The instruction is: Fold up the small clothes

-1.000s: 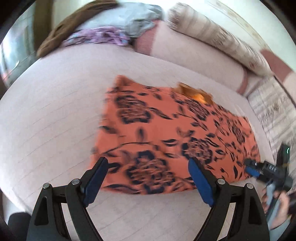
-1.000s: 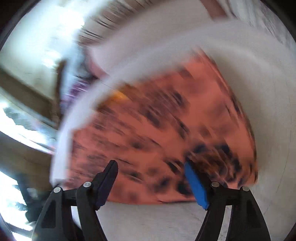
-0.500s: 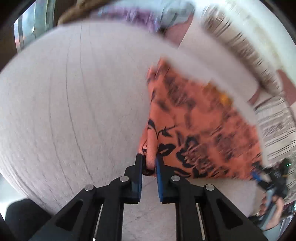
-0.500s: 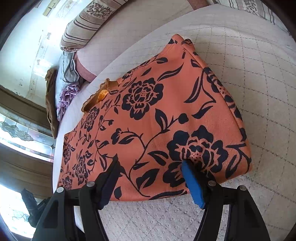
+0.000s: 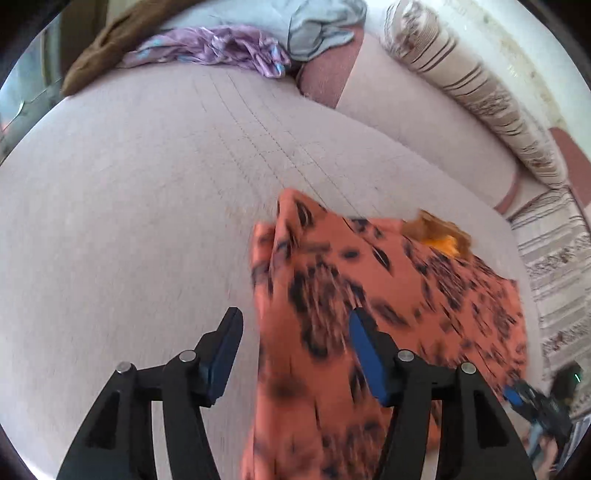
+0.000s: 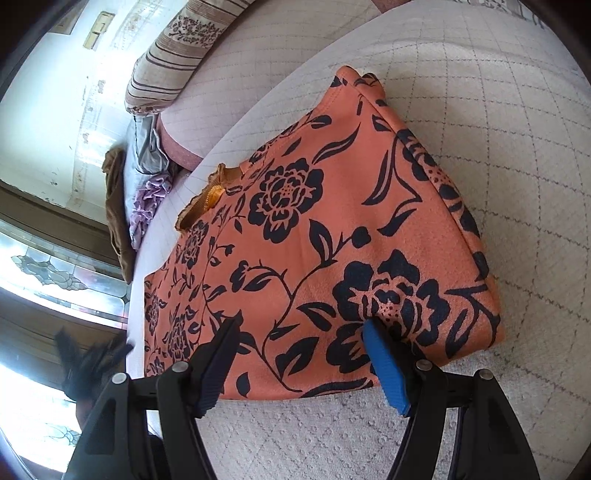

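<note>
An orange garment with black flowers lies flat on the pale quilted sofa seat; it also shows blurred in the left wrist view. Its left edge is bunched up. An orange collar shows at its far edge. My left gripper is open over the garment's left end, cloth between and under its fingers. My right gripper is open over the garment's near edge, right of the middle. The right gripper shows at the lower right of the left wrist view.
A purple cloth, a grey cloth and a brown cloth lie piled at the sofa's far end. A striped cushion rests along the backrest. A patterned rug lies to the right.
My left gripper was shut on the garment's left corner half a second ago; it is now open and the cloth's left part has shifted right. My right gripper stays open in place.
</note>
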Tool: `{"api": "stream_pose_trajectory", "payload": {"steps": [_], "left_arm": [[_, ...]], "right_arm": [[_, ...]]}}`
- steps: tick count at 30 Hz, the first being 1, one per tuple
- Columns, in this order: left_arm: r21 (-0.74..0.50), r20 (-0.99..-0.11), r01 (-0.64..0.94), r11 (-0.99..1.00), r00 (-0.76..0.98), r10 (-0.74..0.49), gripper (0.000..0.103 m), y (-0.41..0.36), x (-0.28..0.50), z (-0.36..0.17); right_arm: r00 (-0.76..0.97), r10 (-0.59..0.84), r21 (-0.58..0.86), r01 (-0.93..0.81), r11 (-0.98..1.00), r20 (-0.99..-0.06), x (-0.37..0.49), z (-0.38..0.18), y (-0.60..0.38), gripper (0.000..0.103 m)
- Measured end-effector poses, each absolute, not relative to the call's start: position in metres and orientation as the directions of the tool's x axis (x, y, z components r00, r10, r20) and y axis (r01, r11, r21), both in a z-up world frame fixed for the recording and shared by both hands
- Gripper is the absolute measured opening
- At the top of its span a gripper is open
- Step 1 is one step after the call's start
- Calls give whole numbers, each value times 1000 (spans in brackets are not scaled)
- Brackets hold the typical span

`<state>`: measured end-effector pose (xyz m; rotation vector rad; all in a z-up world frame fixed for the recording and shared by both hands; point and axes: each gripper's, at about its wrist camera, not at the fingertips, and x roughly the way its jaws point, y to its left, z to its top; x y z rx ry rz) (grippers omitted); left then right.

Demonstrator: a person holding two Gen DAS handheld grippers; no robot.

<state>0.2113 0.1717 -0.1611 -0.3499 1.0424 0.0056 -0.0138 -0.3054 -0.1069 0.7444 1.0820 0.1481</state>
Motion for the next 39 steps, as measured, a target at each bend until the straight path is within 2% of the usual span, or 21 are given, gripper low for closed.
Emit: {"api": "stream_pose_trajectory", "payload": {"steps": [1,2,3,5,10,13,15,17,19,22,24,27,31,34,37,39], "left_arm": [[-255,-849,-177,950,511,-133,49,172,227,-167],[-225,-854,-182,957,510,-103,26,172,232,-172],[-156,-874,-202,967,485,-40,11,172,242,-182],[-145,-882,-235,961,471,-18,15,180,249,-197],[-98,-853,-263,960,519,55,12,181,223,-167],[-110,-862,-248,962,506,32,12,180,214,-174],[-95,-877,-242,966,480,35,12,180,215,-186],[-91,-872,-241,966,488,40,17,181,217,-187],[-100,-877,-256,962,480,36,28,185,212,-182],[-122,-850,-258,959,526,33,34,194,192,-162],[-111,-830,-240,964,556,43,49,190,171,-148],[-138,-797,-182,974,604,0,60,168,138,-132],[-171,-784,-106,980,617,-69,66,123,114,-131],[-191,-793,-53,980,597,-122,71,91,105,-143],[-157,-838,-23,987,532,-121,71,65,114,-162],[-133,-865,-32,991,492,-100,71,59,118,-174]], "right_arm": [[485,459,618,237,750,-744,-14,-107,-306,73],[484,465,622,235,747,-742,-14,-107,-306,73],[481,469,625,235,745,-740,-13,-107,-307,73],[477,481,635,239,735,-736,-13,-107,-309,73],[479,474,636,262,726,-739,-6,-87,-316,74],[566,475,674,205,710,-673,21,-54,-327,75],[571,526,728,198,657,-630,57,-54,-338,75],[542,576,770,242,590,-612,99,-77,-354,76],[533,506,723,362,588,-678,123,-107,-376,75],[644,534,836,448,318,-548,116,-137,-410,75],[653,502,822,419,385,-568,104,-117,-404,75],[630,487,778,340,529,-605,68,-87,-380,75],[642,454,750,308,586,-618,-12,-70,-351,79],[642,449,760,354,545,-621,-71,-86,-339,80],[633,435,757,424,497,-640,-92,-111,-343,79],[664,425,781,438,446,-615,-90,-117,-354,79]]}}
